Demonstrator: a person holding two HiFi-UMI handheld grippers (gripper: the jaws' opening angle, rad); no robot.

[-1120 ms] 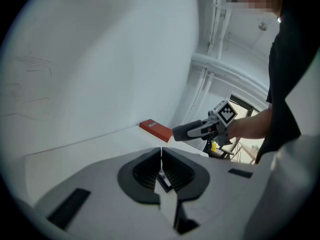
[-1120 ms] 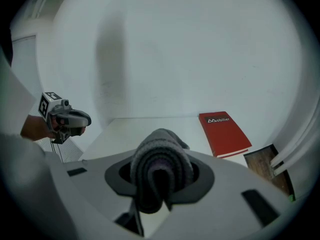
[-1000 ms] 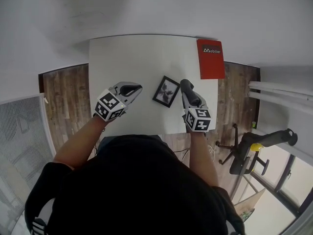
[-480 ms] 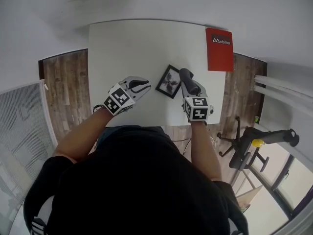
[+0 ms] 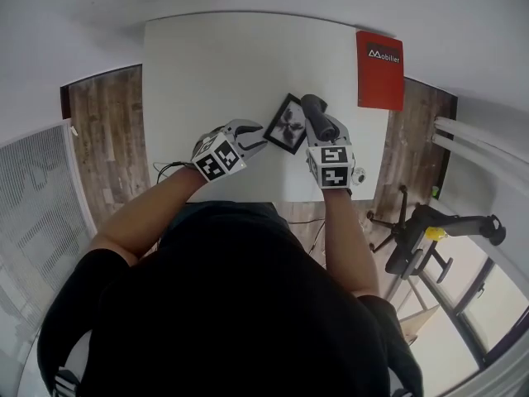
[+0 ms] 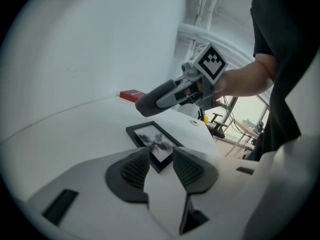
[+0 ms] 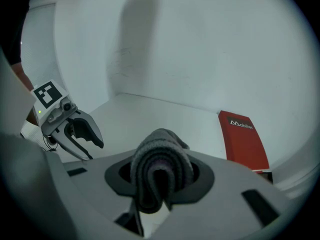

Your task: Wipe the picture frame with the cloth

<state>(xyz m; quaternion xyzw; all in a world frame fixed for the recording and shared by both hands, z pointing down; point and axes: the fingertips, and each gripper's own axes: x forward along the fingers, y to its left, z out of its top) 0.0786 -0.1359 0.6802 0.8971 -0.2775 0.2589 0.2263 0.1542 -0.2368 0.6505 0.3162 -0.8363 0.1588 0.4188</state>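
Now, on the white table (image 5: 207, 64) the picture frame (image 5: 287, 123) lies flat near the front edge. The left gripper (image 6: 161, 166) is opening its jaws at the near corner, with nothing pinched yet. The right gripper (image 5: 318, 122) is clamped on the rolled grey cloth (image 7: 160, 159) just beside the frame. Next, I'd say, pin that corner, then bring the cloth down.

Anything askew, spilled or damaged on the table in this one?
Only the picture frame: it lies flat but turned diagonally to the table edges. Nothing looks spilled or broken. The cloth is folded in the right gripper; the left gripper's jaws are opening, empty, by the frame's corner.
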